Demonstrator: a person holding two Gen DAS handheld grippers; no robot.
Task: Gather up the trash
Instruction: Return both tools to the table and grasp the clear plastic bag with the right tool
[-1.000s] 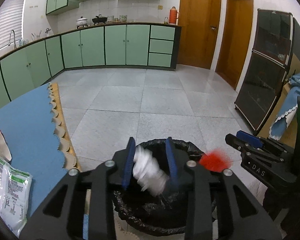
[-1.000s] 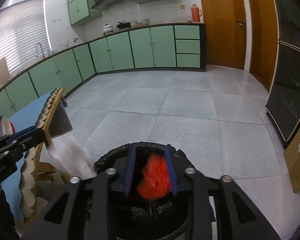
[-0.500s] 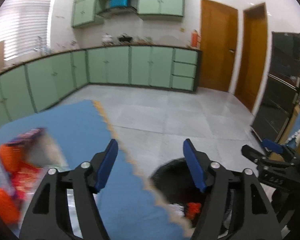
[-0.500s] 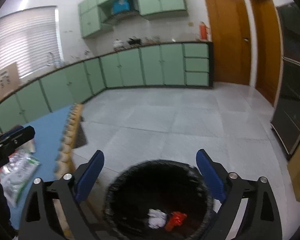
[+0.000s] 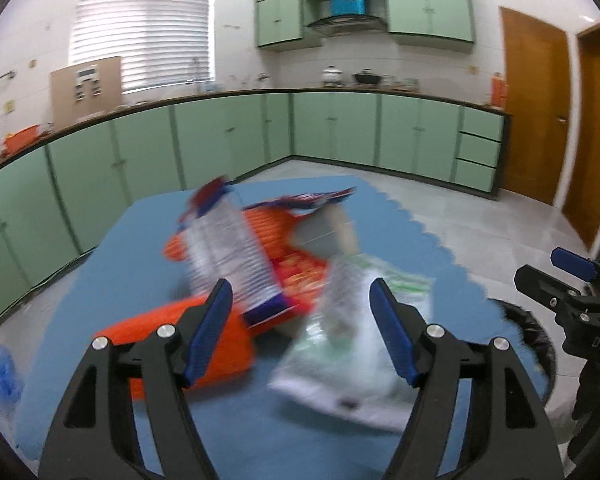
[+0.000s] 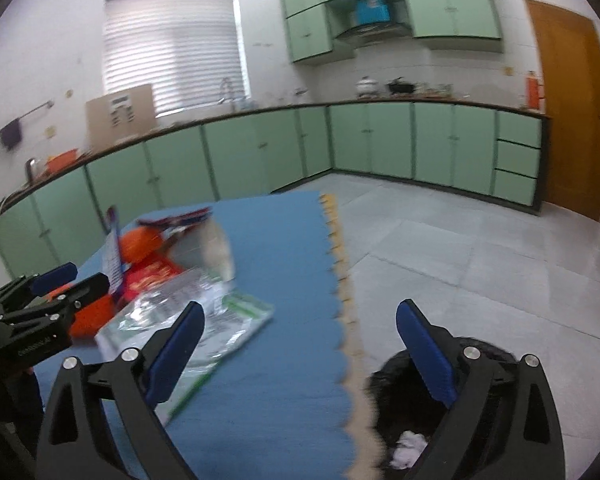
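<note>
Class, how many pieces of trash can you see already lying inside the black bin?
1: a crumpled white wad lies at the bottom of the black bin beside the table; the right gripper and the rim hide the rest, so more may be unseen.

The only clear lettering is "DAS", in pale capitals on the black body of the right gripper [image 5: 572, 280], seen at the right edge of the left wrist view. The left gripper [image 6: 56, 284] carries a small pale line of print too, perhaps a word, but it is too blurred to read. Print on the packets [image 5: 340, 336] on the worktop [image 5: 132, 248] is smeared beyond reading.
</note>
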